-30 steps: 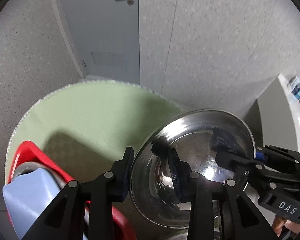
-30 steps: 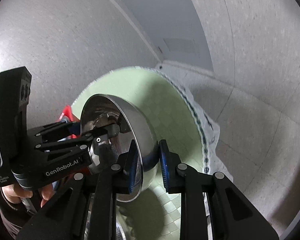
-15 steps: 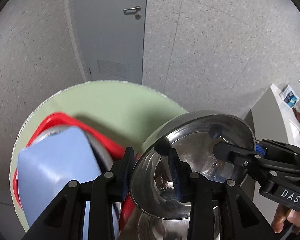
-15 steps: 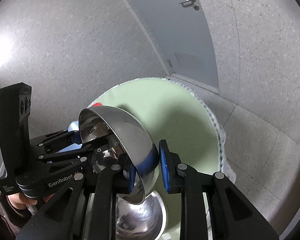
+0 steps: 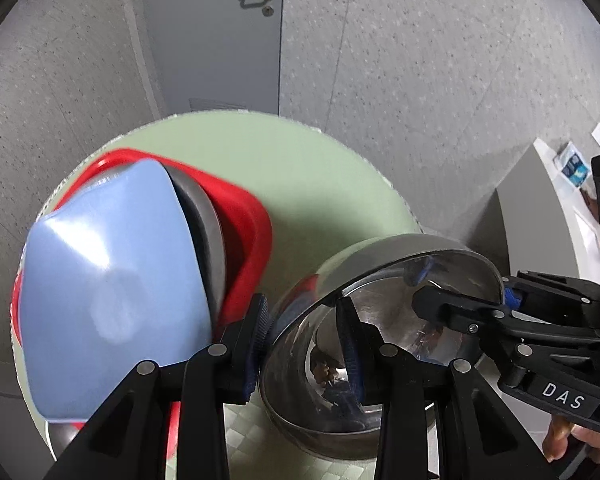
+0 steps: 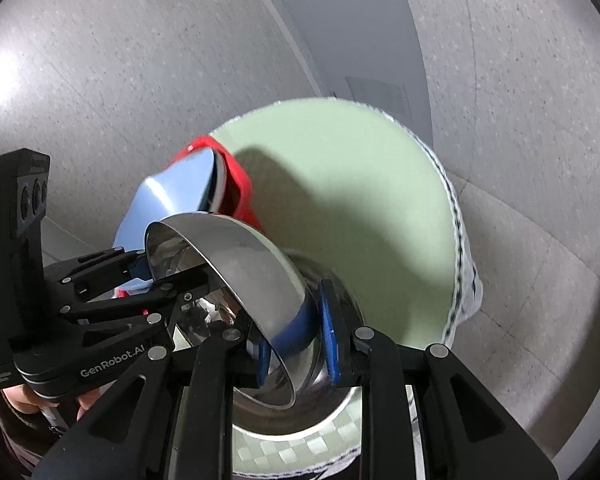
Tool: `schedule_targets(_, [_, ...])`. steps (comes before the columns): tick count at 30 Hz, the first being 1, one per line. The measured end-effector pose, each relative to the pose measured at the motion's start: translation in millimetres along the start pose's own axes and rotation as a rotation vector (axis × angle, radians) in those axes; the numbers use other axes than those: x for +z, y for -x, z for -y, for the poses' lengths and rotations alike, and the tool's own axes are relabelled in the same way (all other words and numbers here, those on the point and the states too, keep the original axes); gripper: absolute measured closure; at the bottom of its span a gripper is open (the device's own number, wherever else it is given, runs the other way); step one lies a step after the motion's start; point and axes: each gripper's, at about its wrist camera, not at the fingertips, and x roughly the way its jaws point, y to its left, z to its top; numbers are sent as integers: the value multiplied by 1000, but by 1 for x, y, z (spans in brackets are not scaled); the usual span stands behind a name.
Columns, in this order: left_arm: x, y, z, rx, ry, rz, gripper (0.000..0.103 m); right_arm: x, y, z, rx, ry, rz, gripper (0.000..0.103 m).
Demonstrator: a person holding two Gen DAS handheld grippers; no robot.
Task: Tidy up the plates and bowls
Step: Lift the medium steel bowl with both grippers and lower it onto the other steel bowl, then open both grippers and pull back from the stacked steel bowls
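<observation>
Steel bowl point(image 5: 384, 280): polished metal, tilted on edge, held in the air above the bench point(image 5: 320, 184) by both tools, at about 5 o'clock in the left wrist view. A second steel bowl point(image 6: 332, 408) sits on the bench directly below it.

Items, left to right in the left wrist view:

1. Blue dish point(image 5: 108, 300), pale blue, stood on edge at 8 o'clock, leaning against a grey metal dish behind it.
2. Red rack point(image 5: 252, 232), red plastic, holding the blue dish and the grey one; at 9 to 10 o'clock on the bench.
3. Left hand-held gripper point(image 5: 306, 344), black with blue ribbed pads, pinching the near rim of the steel bowl: one finger outside the wall, one inside.
4. Bench, round, covered with a pale green checked cloth.
5. Right hand-held gripper point(image 5: 504, 300), at 3 o'clock, pinching the far rim of the same bowl; in its own view point(image 6: 296, 344) the fingers clamp the bowl's wall between the blue pads.
6. Person's hand point(image 5: 564, 440), fingers partly visible at 4 o'clock under the right tool.

Background: grey door point(image 5: 220, 40) at 12 o'clock, speckled grey floor point(image 5: 440, 80).
</observation>
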Motion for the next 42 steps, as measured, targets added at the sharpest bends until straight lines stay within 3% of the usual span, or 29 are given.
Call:
schedule_targets(23, [6,-31,10,5,11,-37,68,-17,-16,1,-137,90,-1,83])
schedule_targets(26, [7,-30,14,-4,12,-37,59,-19,-16,-1,-152,105,1,83])
schedule_targets(34, [6,-27,15,-4,9,-33,54,-19,-12,-1,-155,108,8,83])
schedule_targets(38, [6,-17,16,25,-5,-2,37,-18,-10,-1,-156,99,12,83])
schedule_targets(42, [2,-10,14,13,-2,16,35,-15,-8,-2,-181,101,27,81])
